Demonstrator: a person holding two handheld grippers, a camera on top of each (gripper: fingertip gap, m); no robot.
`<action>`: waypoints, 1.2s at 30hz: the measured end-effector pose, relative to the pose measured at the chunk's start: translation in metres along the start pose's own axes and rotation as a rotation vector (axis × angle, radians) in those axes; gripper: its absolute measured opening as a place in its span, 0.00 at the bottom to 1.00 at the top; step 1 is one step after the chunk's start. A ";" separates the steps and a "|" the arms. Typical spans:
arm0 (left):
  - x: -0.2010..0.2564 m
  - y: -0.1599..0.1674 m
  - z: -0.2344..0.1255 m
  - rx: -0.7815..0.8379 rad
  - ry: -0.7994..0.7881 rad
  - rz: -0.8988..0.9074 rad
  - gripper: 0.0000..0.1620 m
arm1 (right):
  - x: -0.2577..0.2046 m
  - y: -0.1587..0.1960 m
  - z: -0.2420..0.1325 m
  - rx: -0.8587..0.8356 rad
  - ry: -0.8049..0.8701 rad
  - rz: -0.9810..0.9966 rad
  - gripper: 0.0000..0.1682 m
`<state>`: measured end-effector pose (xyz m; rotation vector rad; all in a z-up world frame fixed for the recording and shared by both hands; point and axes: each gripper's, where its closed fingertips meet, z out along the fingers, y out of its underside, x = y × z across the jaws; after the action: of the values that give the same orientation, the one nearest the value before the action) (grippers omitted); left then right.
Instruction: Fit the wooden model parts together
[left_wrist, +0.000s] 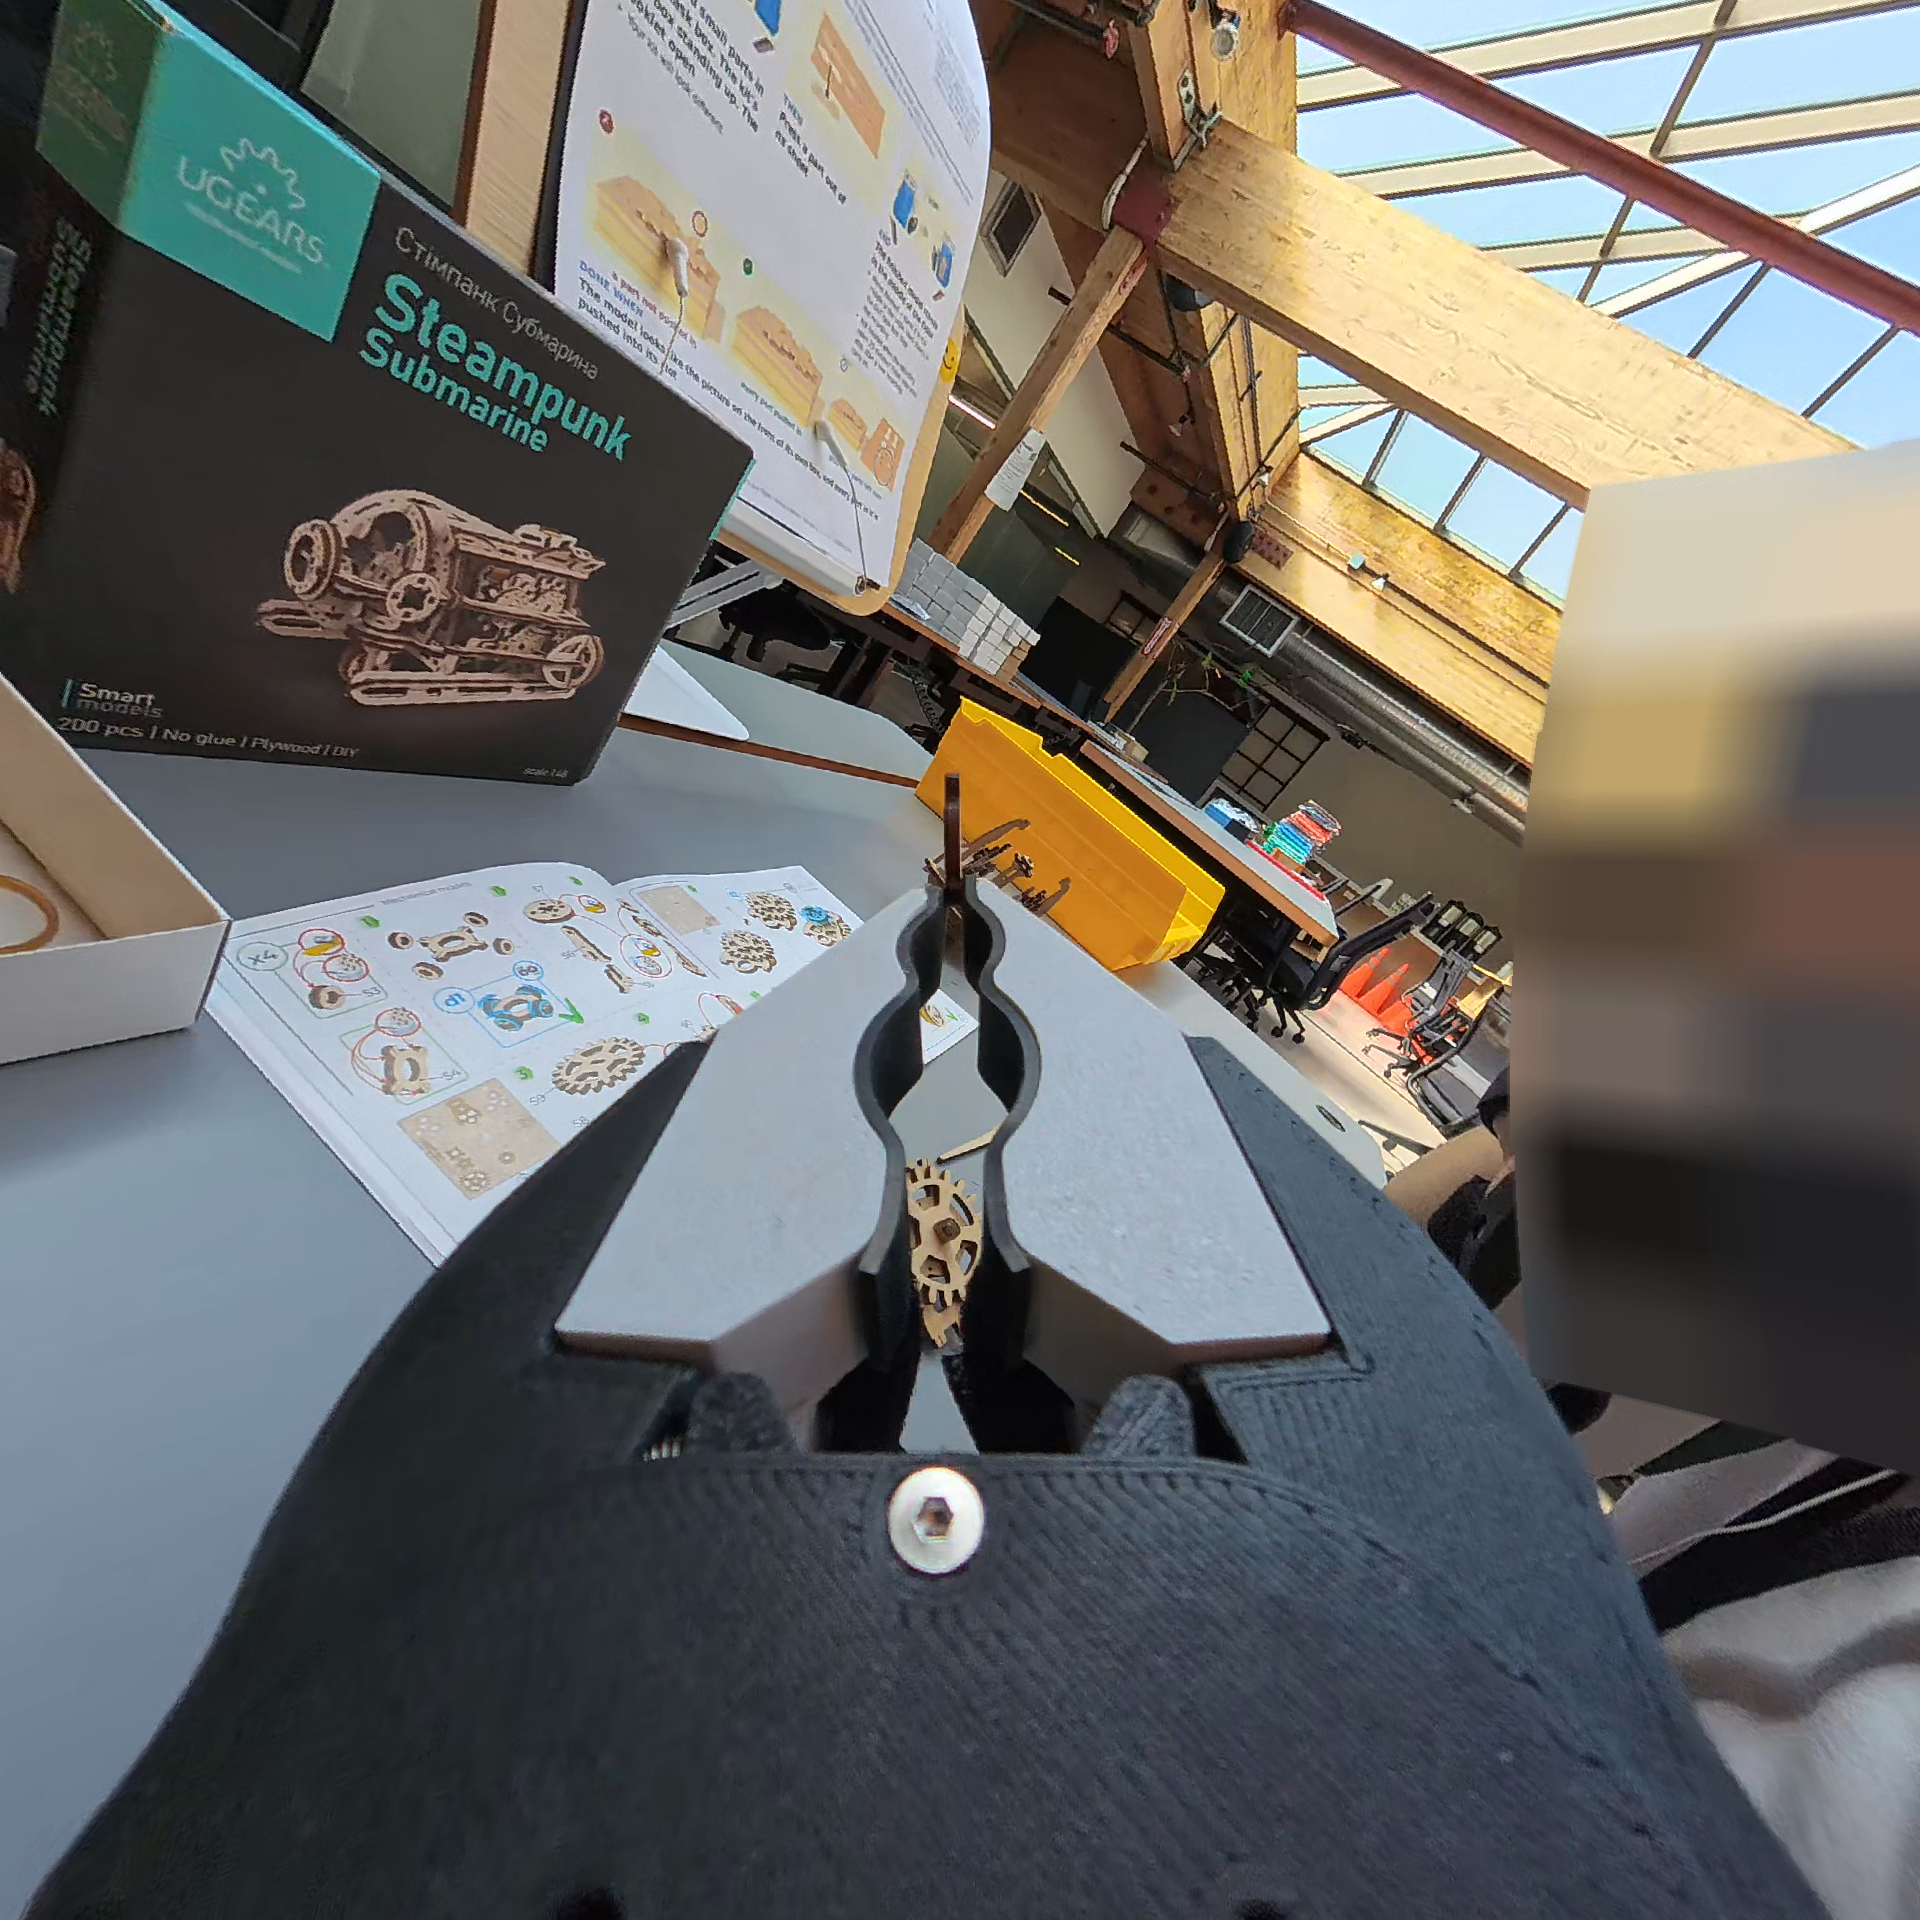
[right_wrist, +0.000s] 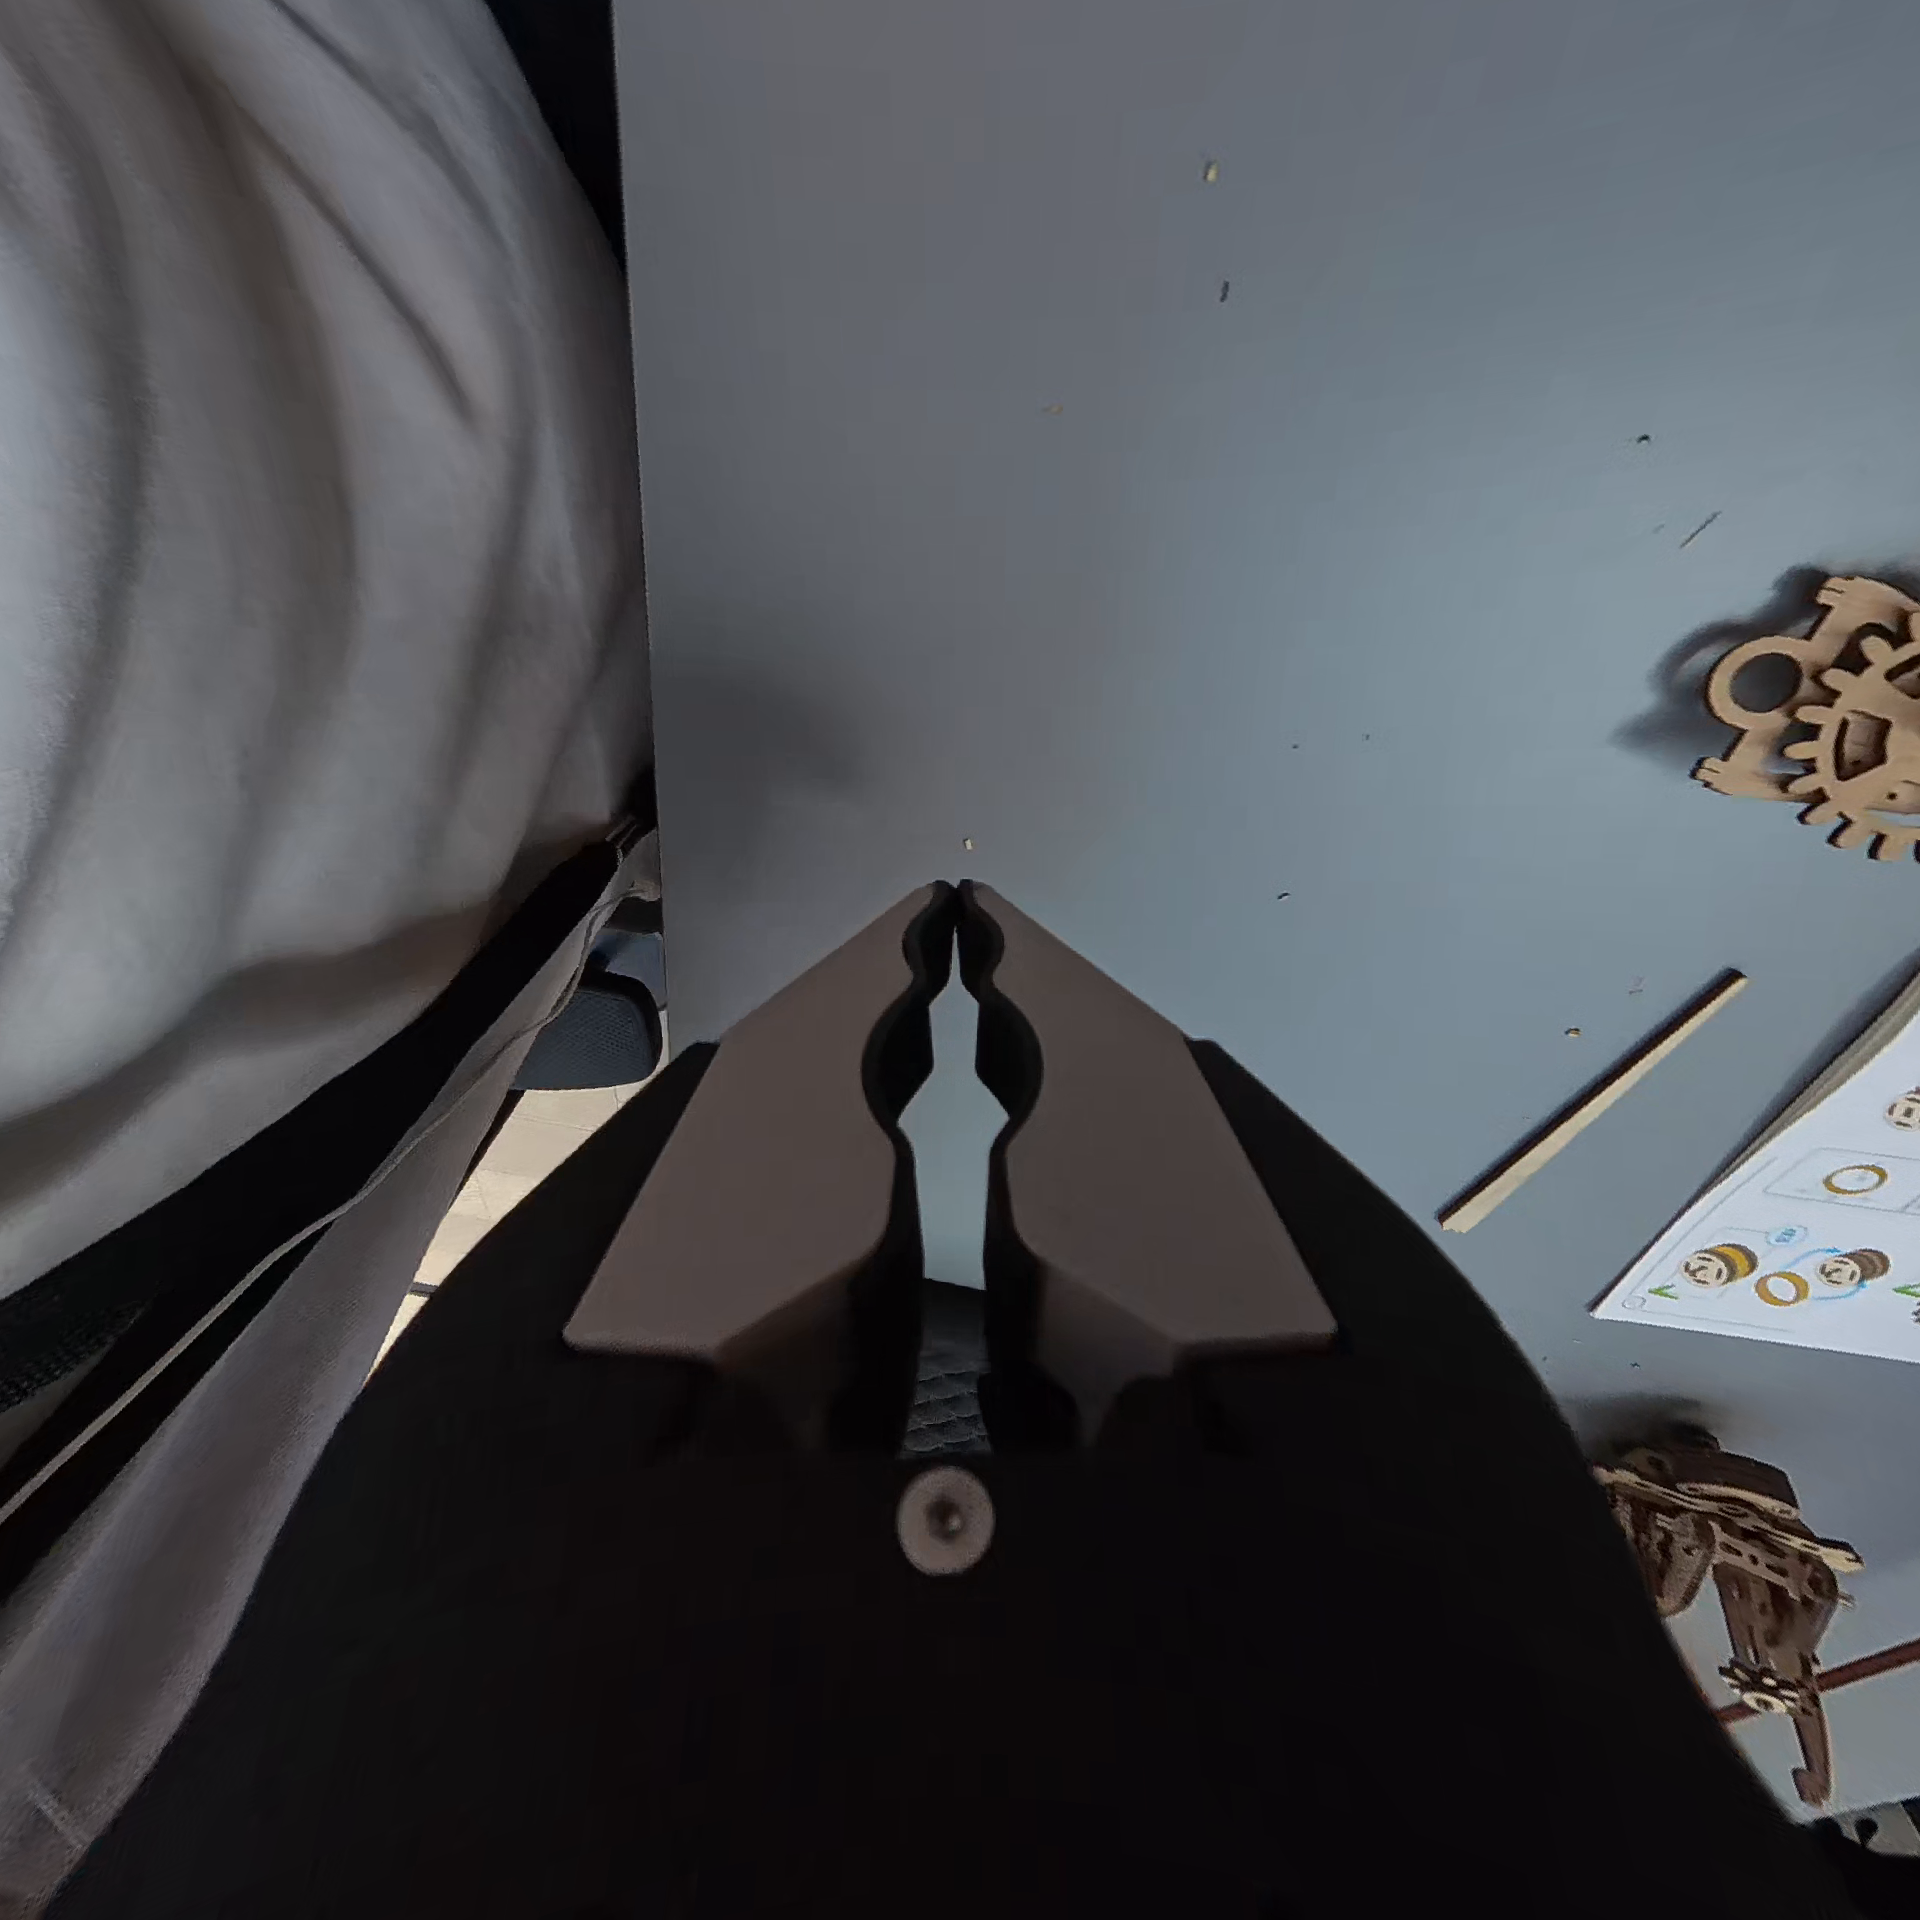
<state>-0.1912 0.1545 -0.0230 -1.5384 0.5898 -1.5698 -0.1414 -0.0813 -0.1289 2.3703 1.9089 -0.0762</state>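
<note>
My left gripper (left_wrist: 952, 896) is shut on a thin dark wooden part (left_wrist: 952, 826), seen edge-on and sticking up past the tips. A pale wooden gear (left_wrist: 940, 1242) shows through the gap lower between the fingers; I cannot tell if it is joined to that part. A small wooden assembly (left_wrist: 1013, 857) lies on the grey table just beyond the tips. My right gripper (right_wrist: 956, 896) is shut and empty, over bare grey table (right_wrist: 1143, 520) near its edge. Flat wooden gear pieces (right_wrist: 1829, 717) lie far right of it. A partly built wooden model (right_wrist: 1714, 1558) sits at the lower right.
An open instruction booklet (left_wrist: 499, 1018) lies left of the left gripper, also in the right wrist view (right_wrist: 1787, 1216). The dark model box (left_wrist: 312, 468) stands behind it, a white tray (left_wrist: 94, 935) at far left, a yellow bin (left_wrist: 1070, 831) beyond. A wooden stick (right_wrist: 1590, 1101) lies right. A person's pale clothing (right_wrist: 260, 623) fills the left. Some 25 centimetres of space lies between my two pairs of fingers. From either gripper's tips it is about 35 centimetres to the partly built wooden model (right_wrist: 1714, 1558).
</note>
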 end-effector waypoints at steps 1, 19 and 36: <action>0.000 0.000 0.000 0.002 -0.001 0.001 0.00 | -0.003 -0.001 0.000 0.008 -0.025 -0.006 0.00; 0.008 -0.004 -0.005 0.020 0.021 0.016 0.00 | -0.002 0.006 -0.002 -0.016 -0.047 0.004 0.00; 0.003 -0.002 -0.004 0.013 -0.003 0.020 0.00 | -0.011 0.018 0.004 -0.075 -0.106 -0.009 0.00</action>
<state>-0.1950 0.1523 -0.0198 -1.5204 0.5907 -1.5536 -0.1257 -0.0960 -0.1311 2.2627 1.8411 -0.1264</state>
